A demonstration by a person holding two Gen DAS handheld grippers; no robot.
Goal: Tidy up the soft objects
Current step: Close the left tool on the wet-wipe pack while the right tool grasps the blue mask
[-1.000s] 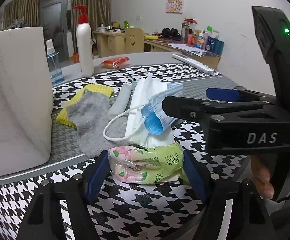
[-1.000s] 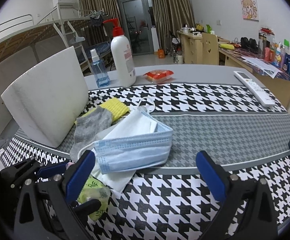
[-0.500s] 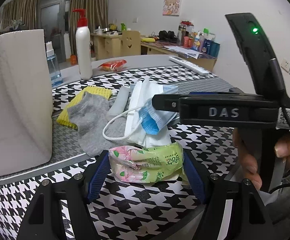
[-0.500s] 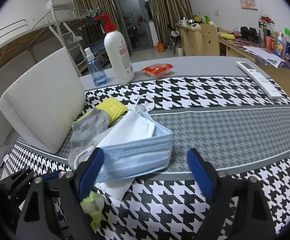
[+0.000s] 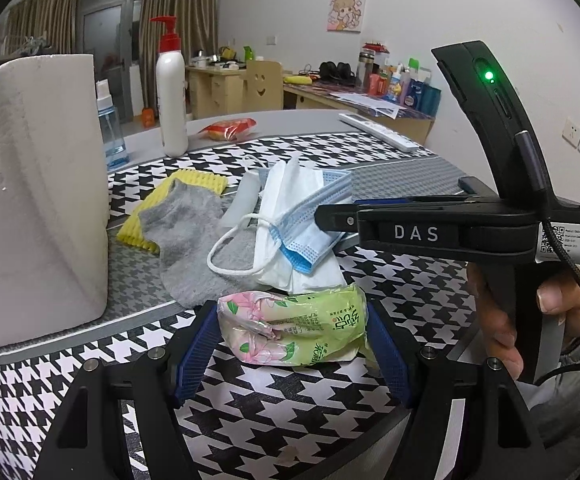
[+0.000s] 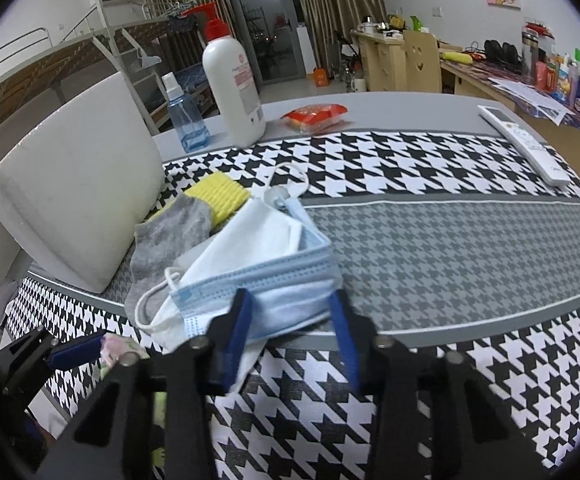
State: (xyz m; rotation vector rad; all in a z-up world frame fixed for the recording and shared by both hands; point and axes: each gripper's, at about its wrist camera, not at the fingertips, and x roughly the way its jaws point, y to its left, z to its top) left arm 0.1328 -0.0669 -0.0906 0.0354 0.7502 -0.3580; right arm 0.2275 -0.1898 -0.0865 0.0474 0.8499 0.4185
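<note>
In the left wrist view, the left gripper (image 5: 292,344) stands nearest, its two blue pads on both sides of a green and pink tissue pack (image 5: 296,326). The pads touch the two ends of the pack, so the gripper holds it at a middle width, low over the houndstooth tablecloth (image 5: 250,420).

The right gripper (image 6: 292,320) reaches just beyond it, held by a hand (image 5: 530,312) at the right edge of the left view. Its jaws are closing, and the near edge of a blue face mask (image 6: 274,280) lies between the blue pads. The pads seem to stand right at the mask, but whether they press it already I cannot tell for sure.

The mask lies on top of a folded white tissue (image 6: 258,236), and its white ear loop (image 5: 230,252) falls to the left over a grey sock (image 5: 194,236). The sock partly covers a yellow ribbed cloth (image 5: 202,182).

To the left of this pile stands a big white foam block (image 5: 38,184). Behind it are a small blue spray bottle (image 6: 184,120) and a white pump bottle (image 6: 234,84) with a red top. Further back lie an orange snack packet (image 6: 314,116) and, to the right, a white remote control (image 6: 524,142).
</note>
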